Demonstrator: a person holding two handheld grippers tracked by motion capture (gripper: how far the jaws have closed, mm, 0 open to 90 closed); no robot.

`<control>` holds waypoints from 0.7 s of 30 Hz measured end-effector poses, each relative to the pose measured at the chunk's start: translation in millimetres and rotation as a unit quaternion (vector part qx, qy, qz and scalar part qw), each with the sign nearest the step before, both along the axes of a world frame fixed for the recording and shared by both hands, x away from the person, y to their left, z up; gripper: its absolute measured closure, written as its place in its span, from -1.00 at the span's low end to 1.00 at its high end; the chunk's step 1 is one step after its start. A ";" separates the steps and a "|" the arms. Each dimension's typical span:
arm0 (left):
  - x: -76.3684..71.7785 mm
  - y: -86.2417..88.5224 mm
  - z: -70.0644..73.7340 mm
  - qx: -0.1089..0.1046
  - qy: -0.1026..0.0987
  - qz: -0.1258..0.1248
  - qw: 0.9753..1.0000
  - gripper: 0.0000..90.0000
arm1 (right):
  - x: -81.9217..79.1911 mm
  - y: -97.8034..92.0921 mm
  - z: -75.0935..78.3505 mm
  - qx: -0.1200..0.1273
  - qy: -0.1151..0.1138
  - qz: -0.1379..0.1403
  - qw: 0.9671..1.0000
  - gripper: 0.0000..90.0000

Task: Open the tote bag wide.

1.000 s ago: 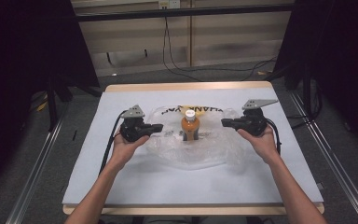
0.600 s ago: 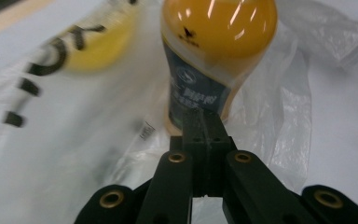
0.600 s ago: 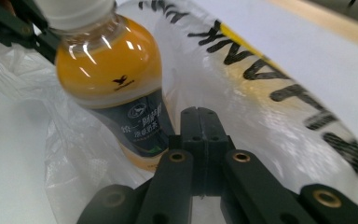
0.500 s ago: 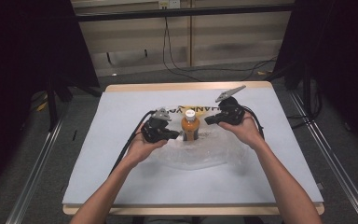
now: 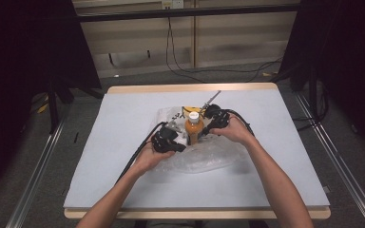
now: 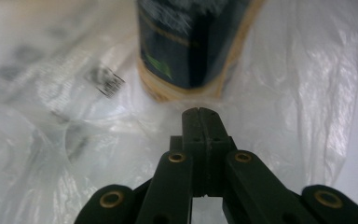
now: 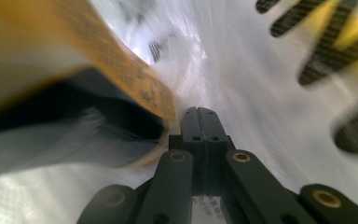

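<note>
Two grippers flank one orange bottle with a white cap (image 5: 194, 127), which stands upright on a crumpled clear plastic bag (image 5: 204, 156) at the middle of my pale grey table (image 5: 123, 114). My left gripper (image 6: 199, 112), jaws pressed together, points at the bottle's base. My right gripper (image 7: 199, 112), jaws also together, rests beside the bottle over the plastic.

**Tight around the bottle, open table beyond**

The bottle (image 5: 194, 127) stands upright between the left gripper (image 5: 177, 141) and right gripper (image 5: 207, 124), both close beside it. Crumpled bag (image 5: 209, 156) lies all round its base, seemingly right under both tips. The table (image 5: 123, 109) outside the bag lies open.
</note>
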State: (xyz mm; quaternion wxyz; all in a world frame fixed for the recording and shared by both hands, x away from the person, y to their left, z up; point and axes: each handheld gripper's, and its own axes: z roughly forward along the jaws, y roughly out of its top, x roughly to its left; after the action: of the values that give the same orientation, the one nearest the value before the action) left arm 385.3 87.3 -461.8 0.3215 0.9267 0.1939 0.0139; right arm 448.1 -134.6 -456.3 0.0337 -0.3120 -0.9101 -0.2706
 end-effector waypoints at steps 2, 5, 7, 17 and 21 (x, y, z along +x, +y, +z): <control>-5.7 -2.5 -3.4 0.000 0.001 -0.004 1.000 1.00 | 4.4 5.6 -5.7 -0.023 0.010 0.009 1.000 1.00; -19.5 -9.7 -5.1 0.016 -0.004 -0.016 1.000 1.00 | 12.6 8.7 -7.5 -0.031 0.008 0.010 0.999 1.00; -29.5 -13.4 -2.8 0.033 -0.014 -0.037 0.999 1.00 | 17.0 10.6 -6.5 -0.034 0.008 -0.013 0.999 1.00; -72.8 -13.5 0.4 0.047 -0.025 -0.094 0.994 1.00 | 45.8 4.6 -6.6 -0.049 -0.014 -0.079 0.996 1.00; -82.2 -9.6 0.0 0.042 -0.027 -0.103 0.993 1.00 | 57.8 -0.4 -9.3 -0.041 -0.030 -0.114 0.992 1.00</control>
State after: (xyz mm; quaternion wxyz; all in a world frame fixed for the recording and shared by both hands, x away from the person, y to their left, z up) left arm 303.1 77.7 -461.9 0.2873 0.9537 0.0874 0.0142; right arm 505.9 -135.0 -465.6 -0.0380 -0.4069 -0.8793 -0.2446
